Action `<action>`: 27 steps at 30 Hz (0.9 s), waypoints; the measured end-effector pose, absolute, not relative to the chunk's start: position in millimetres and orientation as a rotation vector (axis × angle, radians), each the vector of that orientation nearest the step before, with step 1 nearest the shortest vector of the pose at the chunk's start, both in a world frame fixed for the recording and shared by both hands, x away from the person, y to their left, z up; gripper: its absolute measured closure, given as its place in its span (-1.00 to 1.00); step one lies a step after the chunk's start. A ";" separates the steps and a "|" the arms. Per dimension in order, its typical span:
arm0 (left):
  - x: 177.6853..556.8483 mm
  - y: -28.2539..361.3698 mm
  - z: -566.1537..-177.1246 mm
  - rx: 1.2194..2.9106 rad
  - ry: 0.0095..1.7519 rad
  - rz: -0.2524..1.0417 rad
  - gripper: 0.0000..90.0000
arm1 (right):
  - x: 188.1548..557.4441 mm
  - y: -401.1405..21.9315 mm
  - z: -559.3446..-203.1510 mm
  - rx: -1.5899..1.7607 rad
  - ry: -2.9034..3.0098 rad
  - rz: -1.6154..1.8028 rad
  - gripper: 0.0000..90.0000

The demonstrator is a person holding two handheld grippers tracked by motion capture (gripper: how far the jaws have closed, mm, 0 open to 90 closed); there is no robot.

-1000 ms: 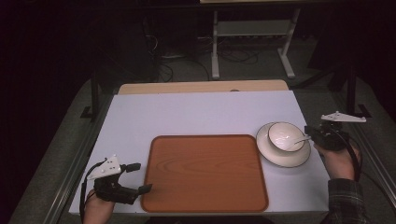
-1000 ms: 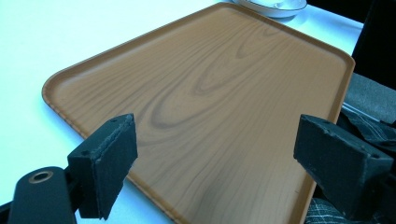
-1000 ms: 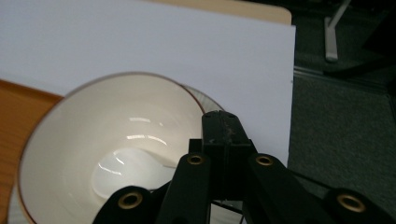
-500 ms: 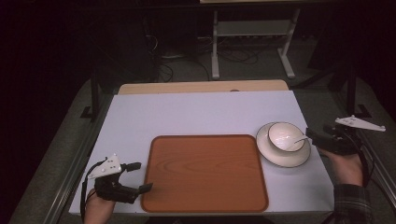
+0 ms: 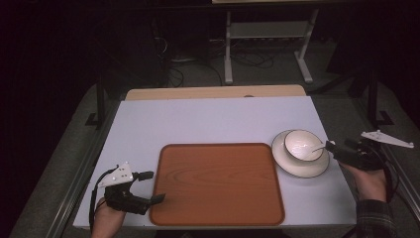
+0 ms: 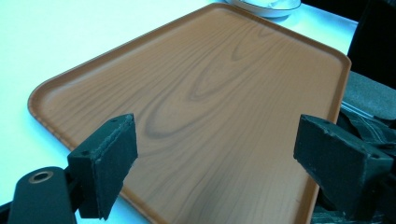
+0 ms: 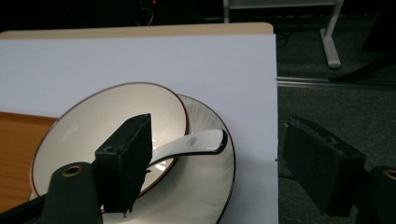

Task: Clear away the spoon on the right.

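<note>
A wood-grain orange tray (image 5: 218,183) (image 6: 210,84) lies at the front middle of the white table (image 5: 208,124). To its right a white bowl (image 5: 299,144) (image 7: 93,126) sits on a white plate (image 5: 302,169) (image 7: 205,186). A white spoon (image 5: 317,148) (image 7: 196,142) rests in the bowl, handle toward my right gripper (image 5: 333,148) (image 7: 224,163). Its jaws have just been opening; the handle's end lies loose in the gap between them. My left gripper (image 5: 154,187) (image 6: 219,154) stands open over the tray's front left corner, holding nothing.
The table's right edge (image 7: 274,93) runs just beside my right gripper, with dark floor beyond it. A pale wooden strip (image 5: 213,92) borders the far edge. A metal stand (image 5: 267,39) and cables are on the floor behind the table.
My right gripper has opened and drawn back to the right, away from the bowl, leaving the spoon resting in it. The left gripper has stayed where it was.
</note>
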State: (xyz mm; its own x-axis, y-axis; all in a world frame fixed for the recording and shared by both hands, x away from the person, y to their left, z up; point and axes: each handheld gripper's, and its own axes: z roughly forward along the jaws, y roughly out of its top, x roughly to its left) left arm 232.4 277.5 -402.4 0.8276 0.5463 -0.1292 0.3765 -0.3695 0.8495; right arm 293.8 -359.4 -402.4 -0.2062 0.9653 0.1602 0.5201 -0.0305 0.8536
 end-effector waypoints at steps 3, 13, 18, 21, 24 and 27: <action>232.4 278.0 -402.3 2.001 0.683 0.210 -0.71 | 297.7 -354.2 -406.7 1.547 1.786 1.178 -0.47; 230.5 280.2 -402.1 2.000 0.689 0.219 -0.71 | 311.6 -341.9 -419.6 1.577 1.853 1.198 -0.41; 229.2 281.1 -401.8 2.000 0.694 0.222 -0.71 | 314.3 -343.3 -421.3 1.602 1.842 1.217 -0.30; 228.7 281.4 -401.6 2.000 0.696 0.225 -0.71 | 315.6 -344.2 -422.5 1.618 1.848 1.209 -0.18; 228.5 281.9 -401.4 2.001 0.696 0.227 -0.71 | 315.9 -343.8 -422.3 1.620 1.855 1.194 -0.06; 228.1 282.3 -401.2 1.999 0.697 0.228 -0.71 | 316.1 -342.8 -421.9 1.615 1.860 1.182 0.00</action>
